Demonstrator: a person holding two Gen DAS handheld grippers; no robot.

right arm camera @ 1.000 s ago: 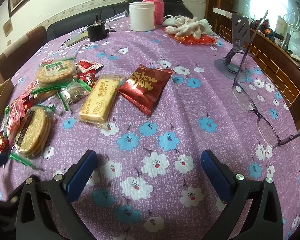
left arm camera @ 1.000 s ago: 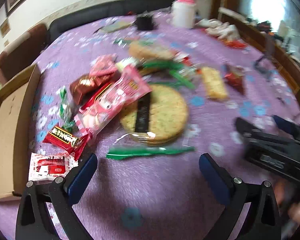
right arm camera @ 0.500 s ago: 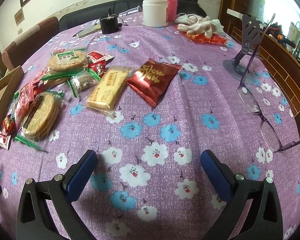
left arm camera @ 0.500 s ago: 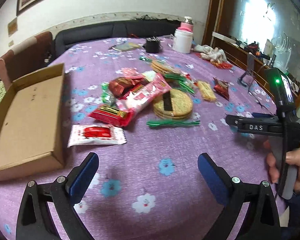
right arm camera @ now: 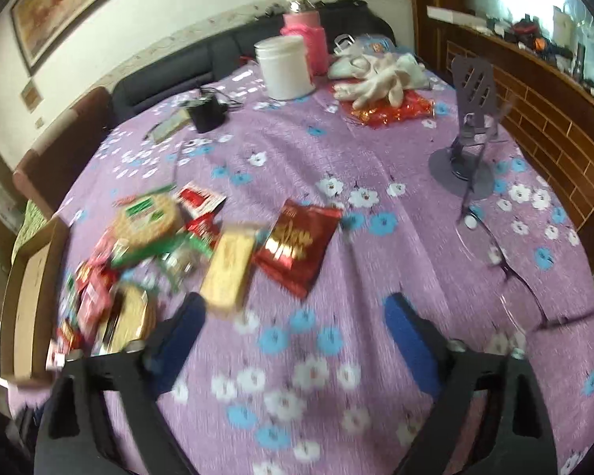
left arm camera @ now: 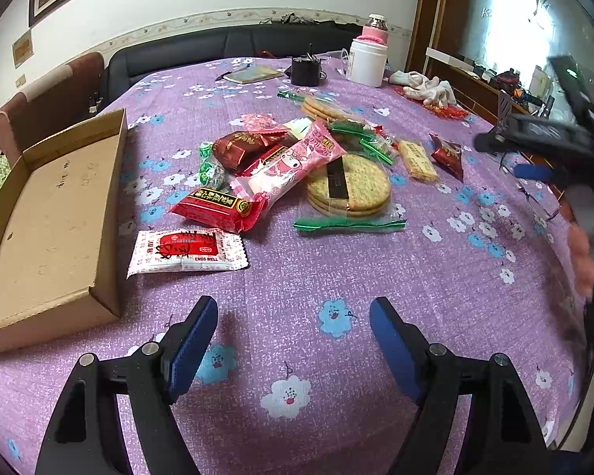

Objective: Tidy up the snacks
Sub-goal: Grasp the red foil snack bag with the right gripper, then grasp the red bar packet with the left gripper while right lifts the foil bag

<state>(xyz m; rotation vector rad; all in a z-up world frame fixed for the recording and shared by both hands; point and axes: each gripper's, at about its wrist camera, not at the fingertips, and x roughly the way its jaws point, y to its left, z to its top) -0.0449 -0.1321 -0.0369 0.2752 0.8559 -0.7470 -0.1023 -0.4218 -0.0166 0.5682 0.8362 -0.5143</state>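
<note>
The snacks lie in a loose heap near the middle of the purple flowered tablecloth (left arm camera: 281,277), just beside the open cardboard box (left arm camera: 51,213) that, I judge, is meant to receive them. Nearest the left gripper (left arm camera: 293,340) is a white-and-red wafer packet (left arm camera: 186,251), flat on the cloth and apart from the heap; behind it a red bar wrapper (left arm camera: 217,208) sits partly under a pink cartoon-printed packet (left arm camera: 293,166), and to the right a clear bag of round crackers (left arm camera: 348,188) with a green sealed edge. All of these look light, crinkly and slick, so a pinch across the narrow width of a packet, or on a crimped end seam, seems the safest hold; the crackers are likely brittle (a squeeze through the stack could crack them), so their bag is better taken by the green seam. In the right wrist view, which is blurred, a yellow biscuit pack (right arm camera: 229,273) and a dark red foil pouch (right arm camera: 297,247) lie side by side ahead of the right gripper (right arm camera: 293,324). Both grippers have their blue-padded fingers spread well apart, hold nothing and hang above bare cloth, touching no snack. The box is still empty, so the sorting appears to be at its start.
</note>
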